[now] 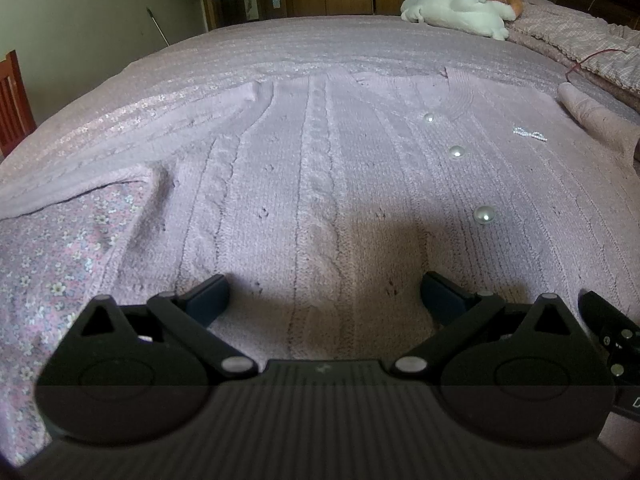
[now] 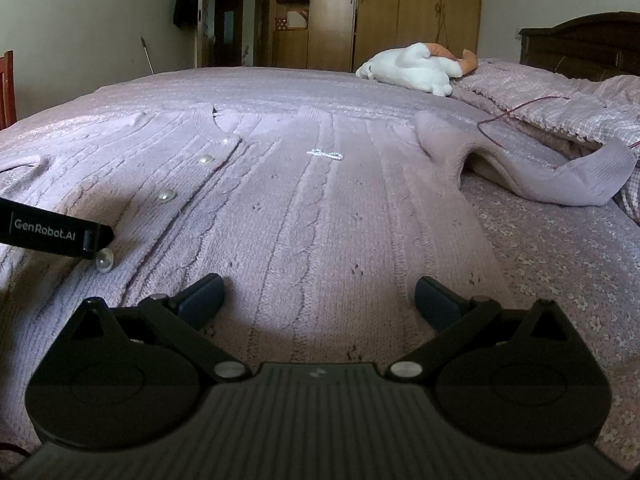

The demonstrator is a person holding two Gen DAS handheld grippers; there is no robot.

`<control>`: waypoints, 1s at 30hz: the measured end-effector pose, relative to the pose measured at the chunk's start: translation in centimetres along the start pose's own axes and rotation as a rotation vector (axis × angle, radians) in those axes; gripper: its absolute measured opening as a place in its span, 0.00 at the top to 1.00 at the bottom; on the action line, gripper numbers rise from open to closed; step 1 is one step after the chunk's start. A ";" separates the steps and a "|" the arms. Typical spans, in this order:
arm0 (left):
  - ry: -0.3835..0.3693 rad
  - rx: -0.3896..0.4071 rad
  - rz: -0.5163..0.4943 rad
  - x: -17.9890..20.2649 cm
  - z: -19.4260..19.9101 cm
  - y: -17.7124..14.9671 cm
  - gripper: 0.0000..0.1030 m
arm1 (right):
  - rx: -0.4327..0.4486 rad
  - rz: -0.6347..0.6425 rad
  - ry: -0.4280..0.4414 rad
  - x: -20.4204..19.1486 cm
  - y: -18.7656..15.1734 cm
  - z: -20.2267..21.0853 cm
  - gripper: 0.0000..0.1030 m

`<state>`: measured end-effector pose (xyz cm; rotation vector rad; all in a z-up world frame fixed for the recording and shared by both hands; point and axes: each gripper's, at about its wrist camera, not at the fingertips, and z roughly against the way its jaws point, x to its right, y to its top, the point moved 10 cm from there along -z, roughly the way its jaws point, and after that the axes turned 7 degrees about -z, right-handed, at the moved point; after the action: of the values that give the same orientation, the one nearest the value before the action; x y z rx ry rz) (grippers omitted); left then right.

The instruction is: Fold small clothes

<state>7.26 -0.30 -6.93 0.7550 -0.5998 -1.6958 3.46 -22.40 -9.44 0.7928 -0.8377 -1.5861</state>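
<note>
A lilac cable-knit cardigan (image 1: 328,184) (image 2: 320,208) with pearl buttons (image 1: 484,214) (image 2: 167,195) lies spread flat, front up, on the bed. My left gripper (image 1: 326,296) hovers open just over its hem, left of the button row. To the right of the buttons, my right gripper (image 2: 318,294) is also open above the hem, nothing between its fingers. One sleeve (image 2: 560,176) trails off to the right; the other (image 1: 80,172) lies out to the left. A small pearl bow (image 2: 325,155) decorates the chest. The left gripper's body (image 2: 52,232) pokes into the right wrist view.
The bed carries a floral sheet (image 1: 52,280) (image 2: 568,272) and a lilac cover (image 1: 280,40). A white plush toy (image 1: 460,10) (image 2: 408,66) and checked bedding (image 2: 560,100) lie near the headboard (image 2: 584,44). A wooden chair (image 1: 12,100) stands at the left; wardrobes (image 2: 400,12) line the far wall.
</note>
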 end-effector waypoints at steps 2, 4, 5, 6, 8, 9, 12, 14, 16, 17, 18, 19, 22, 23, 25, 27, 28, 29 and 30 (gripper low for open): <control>0.000 0.000 0.001 0.0 0.0 0.0 0.00 | 0.000 0.000 0.000 0.0 0.0 0.0 0.00; -0.001 -0.001 0.002 0.0 0.0 0.0 0.00 | 0.001 0.000 0.000 0.0 0.0 0.0 0.00; -0.001 -0.001 0.003 0.0 0.0 0.0 0.00 | 0.001 0.000 0.000 0.0 0.0 0.0 0.00; 0.000 0.001 0.003 0.0 0.1 0.0 0.00 | 0.001 0.000 0.000 0.0 0.0 0.0 0.00; 0.000 0.002 0.003 0.0 0.0 0.0 0.00 | 0.001 0.000 0.000 0.0 0.0 0.0 0.00; 0.001 0.002 0.003 0.0 0.0 0.0 0.00 | 0.001 0.000 0.000 0.0 0.0 0.0 0.00; 0.001 0.002 0.006 0.0 0.0 0.0 0.00 | 0.000 0.000 0.000 0.0 0.0 0.0 0.00; 0.002 0.003 0.005 0.0 0.0 0.0 0.00 | 0.001 0.000 0.000 0.0 0.0 0.0 0.00; 0.002 0.004 0.005 0.0 0.0 0.0 0.00 | 0.001 0.000 0.000 0.0 0.0 0.0 0.00; 0.002 0.004 0.005 0.0 0.0 0.0 0.00 | 0.001 0.000 0.000 0.0 0.0 0.0 0.00; 0.002 0.004 0.005 0.0 0.0 0.0 0.00 | 0.002 0.000 0.000 0.0 0.0 0.0 0.00; 0.003 0.005 0.005 0.0 0.0 0.0 0.00 | 0.001 0.000 0.000 0.0 0.0 0.0 0.00; 0.002 0.004 0.005 0.0 0.0 0.0 0.00 | 0.001 0.000 -0.001 0.0 0.0 0.0 0.00; 0.003 0.004 0.005 0.0 0.0 0.0 0.00 | 0.002 0.000 -0.001 0.0 0.0 0.0 0.00; 0.002 0.004 0.005 0.0 0.0 -0.1 0.00 | 0.002 0.000 -0.001 0.0 0.0 0.0 0.00; 0.002 0.004 0.005 0.0 0.0 0.0 0.00 | 0.002 0.000 -0.001 0.0 0.0 0.0 0.00; 0.002 0.004 0.005 0.0 0.0 -0.1 0.00 | 0.002 0.000 -0.001 0.0 0.0 0.0 0.00; 0.002 0.004 0.005 0.0 0.0 -0.1 0.00 | 0.002 0.000 -0.001 0.0 0.0 0.0 0.00; 0.002 0.004 0.005 0.0 0.0 -0.1 0.00 | 0.002 0.000 -0.001 0.0 0.0 0.0 0.00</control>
<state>7.23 -0.29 -6.98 0.7577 -0.6035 -1.6896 3.45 -22.38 -9.46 0.7937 -0.8394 -1.5862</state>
